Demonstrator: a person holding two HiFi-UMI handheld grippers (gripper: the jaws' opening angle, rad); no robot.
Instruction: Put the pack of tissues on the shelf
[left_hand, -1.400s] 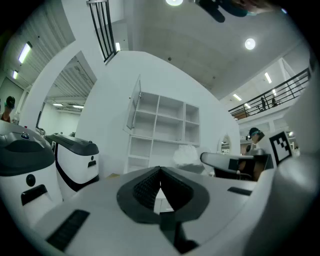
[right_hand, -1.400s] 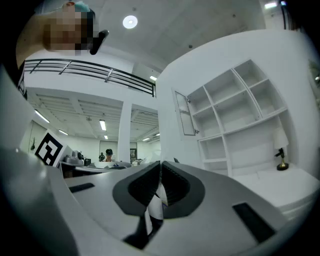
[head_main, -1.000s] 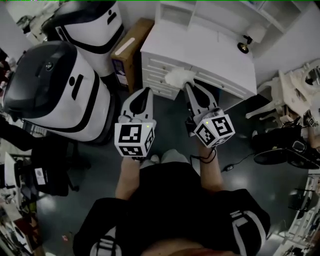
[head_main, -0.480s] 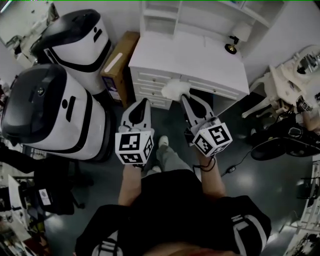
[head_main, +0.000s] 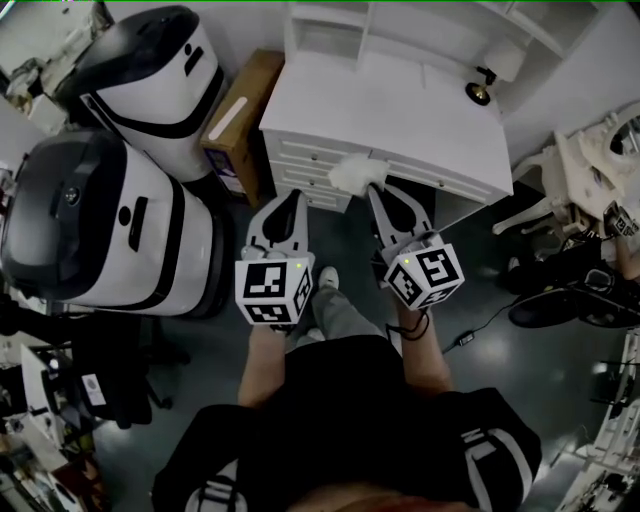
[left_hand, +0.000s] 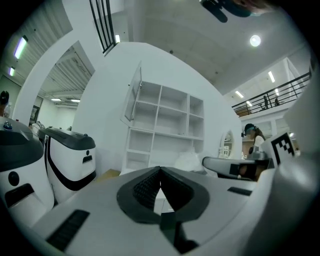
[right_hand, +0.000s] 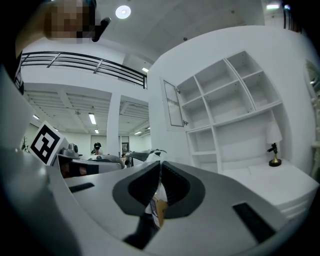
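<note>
Right gripper: clenched, jaws pressed together on the pack of tissues; in its own view a thin strip of the wrapper is pinched between the dark pads.
Pack of tissues: a soft white bundle sticking out past the right gripper's tips, over the front edge of the white desk, just above the drawers. The left gripper view shows it as a pale lump in front of the shelf.
Left gripper: closed and empty, its jaw tips meeting in its own view (only a small triangular gap lies behind them, with nothing in it). It sits beside the right gripper, short of the desk front.
Shelf: an open white unit of compartments at the back of the desk, seen ahead of both grippers.
Lamp: small, with a brass foot, on the desktop at the right end.
Marker cubes: one on each gripper, left and right.
Surroundings: a cardboard box stands against the desk's left side, and two large white-and-black machines are further left.
</note>
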